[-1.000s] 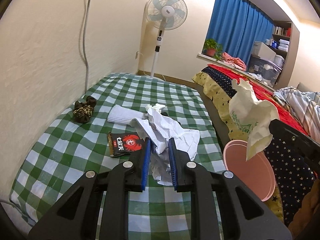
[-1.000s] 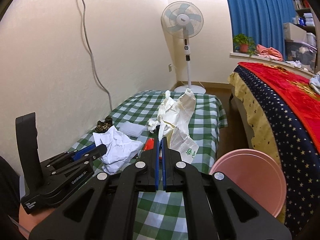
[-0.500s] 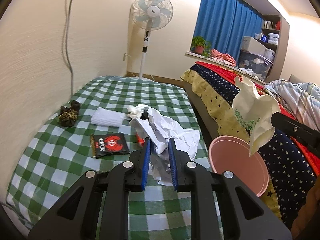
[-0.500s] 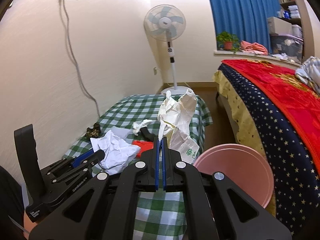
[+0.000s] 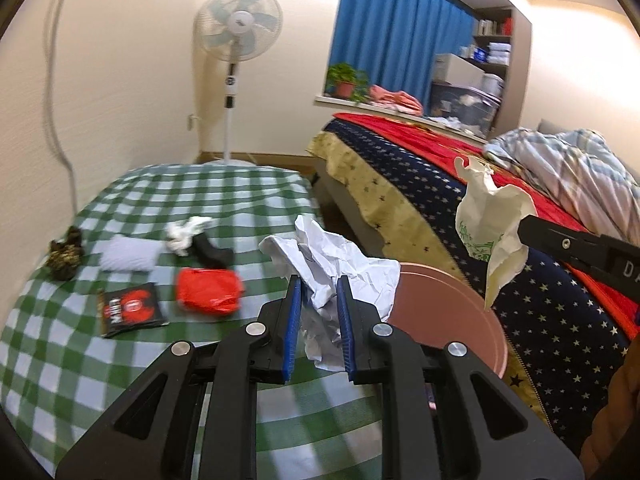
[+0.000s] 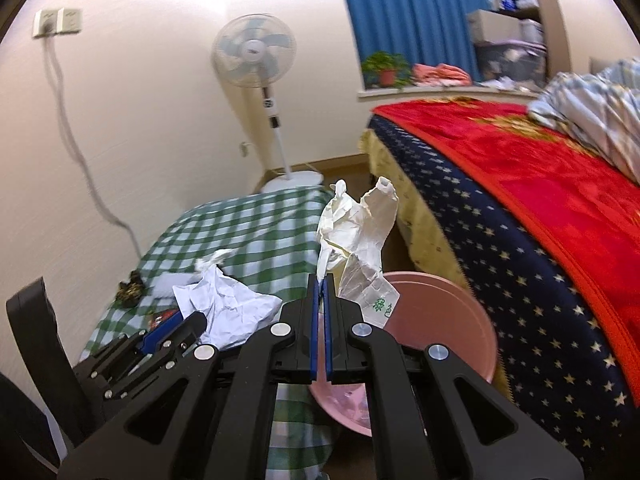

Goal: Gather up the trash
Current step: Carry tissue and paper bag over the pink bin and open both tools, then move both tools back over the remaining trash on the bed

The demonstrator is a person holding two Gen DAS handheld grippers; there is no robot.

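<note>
My left gripper (image 5: 318,284) is shut on a crumpled white paper (image 5: 340,264), held just left of the pink bin (image 5: 452,316). That paper (image 6: 228,304) and the left gripper (image 6: 176,326) also show at lower left in the right wrist view. My right gripper (image 6: 320,280) is shut on a crinkled white plastic bag with green print (image 6: 360,236), hanging above the pink bin (image 6: 440,320). In the left wrist view the bag (image 5: 492,220) hangs over the bin's right side. A red wrapper (image 5: 208,290), a black snack packet (image 5: 130,308) and a white tissue (image 5: 186,232) lie on the green checked bed (image 5: 80,360).
A brown clump (image 5: 64,256), a folded white cloth (image 5: 128,254) and a black item (image 5: 210,252) also lie on the checked bed. A standing fan (image 5: 236,32) is against the far wall. A bed with a starred navy and red cover (image 5: 440,184) borders the bin on the right.
Both grippers have swung right with their loads, toward the pink bin. The bin now looms larger, and the red wrapper has come into view on the bed.
</note>
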